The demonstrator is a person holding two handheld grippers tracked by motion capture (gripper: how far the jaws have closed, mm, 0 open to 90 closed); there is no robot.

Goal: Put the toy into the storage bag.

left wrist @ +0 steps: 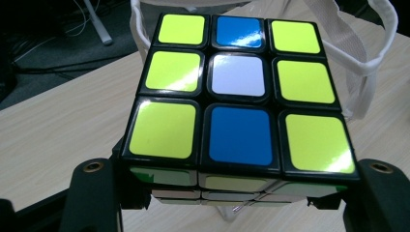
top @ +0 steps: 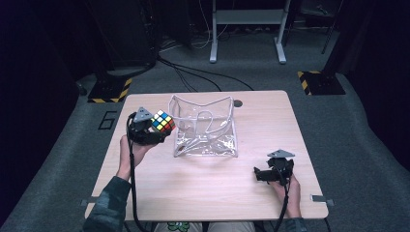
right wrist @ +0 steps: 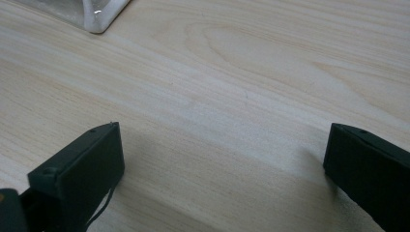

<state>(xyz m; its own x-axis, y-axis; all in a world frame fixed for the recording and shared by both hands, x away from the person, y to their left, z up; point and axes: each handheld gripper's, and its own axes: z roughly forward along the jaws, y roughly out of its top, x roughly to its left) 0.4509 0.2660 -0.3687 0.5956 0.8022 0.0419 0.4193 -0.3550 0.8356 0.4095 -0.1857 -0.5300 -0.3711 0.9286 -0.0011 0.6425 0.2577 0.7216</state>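
Observation:
A scrambled puzzle cube [top: 163, 122] with black edges is held above the table's left side, right beside the left wall of a clear plastic bag [top: 205, 126]. My left gripper [top: 153, 131] is shut on the cube. In the left gripper view the cube [left wrist: 239, 92] shows a face of yellow, blue and white squares between my two black jaws, with the bag's white handle [left wrist: 360, 58] just behind it. My right gripper [top: 261, 174] rests low on the table at the front right, open, with bare wood between its fingers [right wrist: 77, 169].
The wooden table [top: 208, 188] has a small round hole [top: 237, 103] at its back edge. A corner of the bag [right wrist: 99, 14] shows at the top left of the right gripper view. On the floor behind are cables and a white stand's legs [top: 246, 36].

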